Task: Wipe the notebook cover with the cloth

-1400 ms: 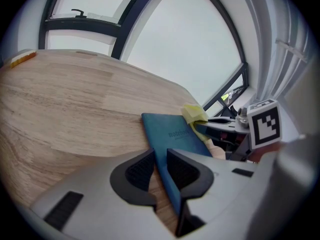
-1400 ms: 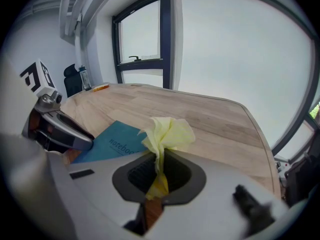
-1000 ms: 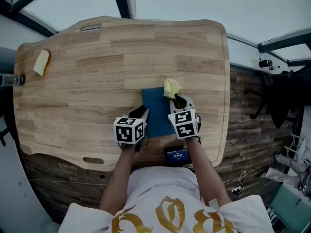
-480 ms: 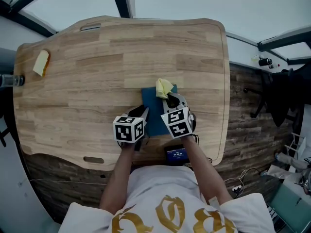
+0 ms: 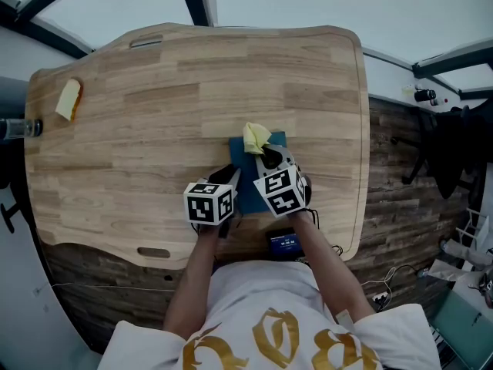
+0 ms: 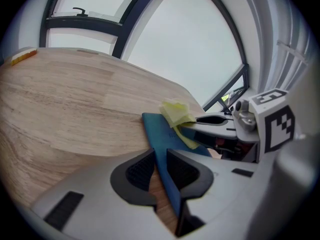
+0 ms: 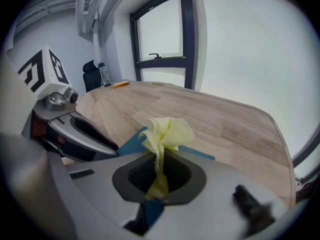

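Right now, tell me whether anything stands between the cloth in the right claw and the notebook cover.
Nothing visible does. The right claw pinches the yellow cloth directly over the blue notebook. The left claw grips the notebook's left edge, beside the cloth, not under it.

notebook (image 5: 248, 187): 1 | cloth (image 5: 256, 137): 1 | hand-held grippers (image 5: 231, 179) (image 5: 264, 153): 2 | table (image 5: 154, 129): 1 | yellow item (image 5: 68, 99): 1

Your left claw (image 5: 231, 177) and right claw (image 5: 267, 159) cover much of the notebook (image 5: 248, 197); the yellow thing (image 5: 68, 99) far left on the bench (image 5: 154, 129) is too small to tell.
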Demonstrator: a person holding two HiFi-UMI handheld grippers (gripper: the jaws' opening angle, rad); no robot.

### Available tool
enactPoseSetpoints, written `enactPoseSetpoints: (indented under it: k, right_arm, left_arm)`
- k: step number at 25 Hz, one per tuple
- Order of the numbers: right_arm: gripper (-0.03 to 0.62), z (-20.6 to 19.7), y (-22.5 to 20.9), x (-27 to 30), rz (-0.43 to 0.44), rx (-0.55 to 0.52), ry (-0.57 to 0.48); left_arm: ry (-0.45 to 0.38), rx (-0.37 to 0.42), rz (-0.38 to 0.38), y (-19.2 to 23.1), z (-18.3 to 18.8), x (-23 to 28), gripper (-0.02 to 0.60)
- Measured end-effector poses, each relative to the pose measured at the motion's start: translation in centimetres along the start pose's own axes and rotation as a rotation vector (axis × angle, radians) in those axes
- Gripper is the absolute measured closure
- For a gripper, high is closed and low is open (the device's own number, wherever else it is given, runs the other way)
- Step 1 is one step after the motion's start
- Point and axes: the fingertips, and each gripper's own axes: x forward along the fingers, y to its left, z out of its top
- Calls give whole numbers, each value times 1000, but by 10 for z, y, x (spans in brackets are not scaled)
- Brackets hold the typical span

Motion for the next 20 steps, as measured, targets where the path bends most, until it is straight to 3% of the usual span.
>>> enactPoseSetpoints:
  k: [20]
  right_arm:
    - [557, 15, 27, 12, 134, -22, -33]
  left_arm:
    - [-1, -9, -10, 1, 1, 1, 502]
